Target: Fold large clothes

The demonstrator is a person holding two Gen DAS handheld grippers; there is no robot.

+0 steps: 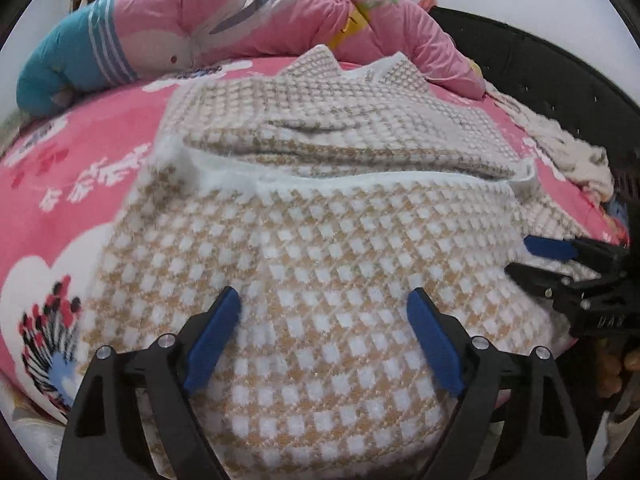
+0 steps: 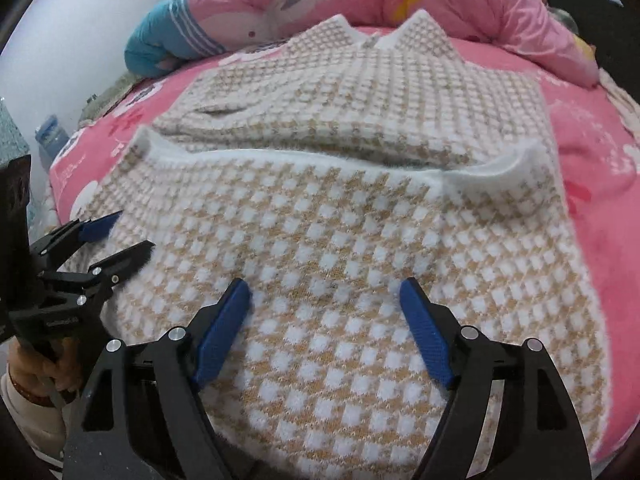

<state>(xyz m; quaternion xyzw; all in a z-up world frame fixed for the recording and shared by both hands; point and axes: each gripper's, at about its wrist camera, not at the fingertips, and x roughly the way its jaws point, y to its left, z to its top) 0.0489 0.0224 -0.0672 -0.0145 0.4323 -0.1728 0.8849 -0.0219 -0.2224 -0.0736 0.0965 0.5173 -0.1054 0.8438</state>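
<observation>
A fuzzy beige-and-white checked garment (image 1: 312,248) lies on a pink printed bed sheet (image 1: 80,152). Its near half is folded up over the far half, and a white trimmed edge (image 1: 360,180) runs across the middle. My left gripper (image 1: 324,300) hovers open just over the near fold, nothing between its blue pads. My right gripper (image 2: 325,286) stands open above the same fold of the garment (image 2: 340,240), further right. Each gripper shows in the other's view: the right one (image 1: 520,256) at the garment's right edge, the left one (image 2: 132,232) at its left edge.
A rolled pink quilt (image 1: 248,12) with a blue striped end (image 1: 60,68) lies along the back of the bed. A black frame (image 1: 540,76) and a heap of pale cloth (image 1: 568,152) sit to the right. A hand (image 2: 32,372) holds the left gripper.
</observation>
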